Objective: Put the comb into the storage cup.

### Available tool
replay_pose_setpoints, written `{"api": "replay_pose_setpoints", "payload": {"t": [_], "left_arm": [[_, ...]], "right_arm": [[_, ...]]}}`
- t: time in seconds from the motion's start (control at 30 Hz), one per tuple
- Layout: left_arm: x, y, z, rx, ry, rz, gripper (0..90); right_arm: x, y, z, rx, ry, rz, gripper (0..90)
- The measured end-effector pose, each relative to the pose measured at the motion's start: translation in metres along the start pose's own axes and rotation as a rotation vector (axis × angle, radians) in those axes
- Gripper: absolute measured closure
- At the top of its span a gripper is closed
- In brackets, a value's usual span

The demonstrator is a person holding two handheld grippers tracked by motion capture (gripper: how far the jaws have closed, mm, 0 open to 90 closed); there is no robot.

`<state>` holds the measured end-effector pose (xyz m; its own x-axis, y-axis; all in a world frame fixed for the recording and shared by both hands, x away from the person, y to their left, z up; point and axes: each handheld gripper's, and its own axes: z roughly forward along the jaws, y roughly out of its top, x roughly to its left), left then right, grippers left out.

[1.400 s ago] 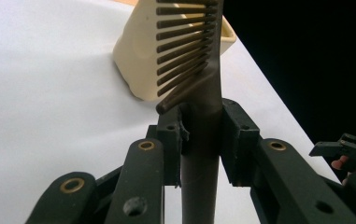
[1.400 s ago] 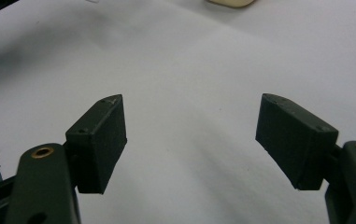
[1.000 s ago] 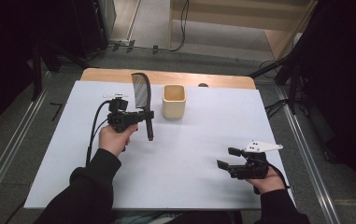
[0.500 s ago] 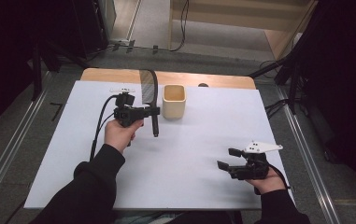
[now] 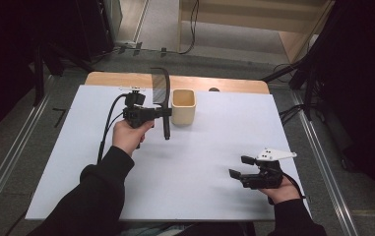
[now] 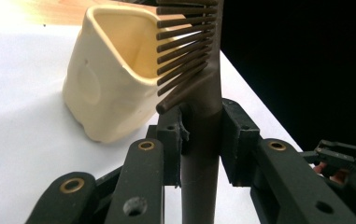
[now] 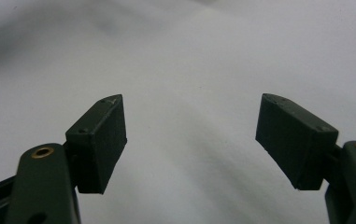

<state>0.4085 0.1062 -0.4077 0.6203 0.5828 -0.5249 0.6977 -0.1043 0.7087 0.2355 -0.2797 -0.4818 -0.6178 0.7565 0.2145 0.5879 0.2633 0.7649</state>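
Left gripper raised near far edge of white surface, left of centre. Dark comb clamped upright between its jaws at handle, teeth end up, handle tip hanging clear above surface. Cream cup standing just beside comb, near far edge. Right gripper held low near right front corner, jaws spread wide, nothing between them.
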Motion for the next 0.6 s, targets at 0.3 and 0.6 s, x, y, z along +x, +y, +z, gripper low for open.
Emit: {"api": "replay_pose_setpoints", "payload": {"t": [0.3,0.6], "left_arm": [[-0.007,0.017,0.003,0.006,0.003,0.020,72.4],[-0.009,0.034,0.005,-0.001,0.010,0.029,72.4]], "right_arm": [[0.000,0.000,0.000,0.006,0.005,-0.001,22.8],[0.000,0.000,0.000,0.002,0.001,0.007,22.8]]}}
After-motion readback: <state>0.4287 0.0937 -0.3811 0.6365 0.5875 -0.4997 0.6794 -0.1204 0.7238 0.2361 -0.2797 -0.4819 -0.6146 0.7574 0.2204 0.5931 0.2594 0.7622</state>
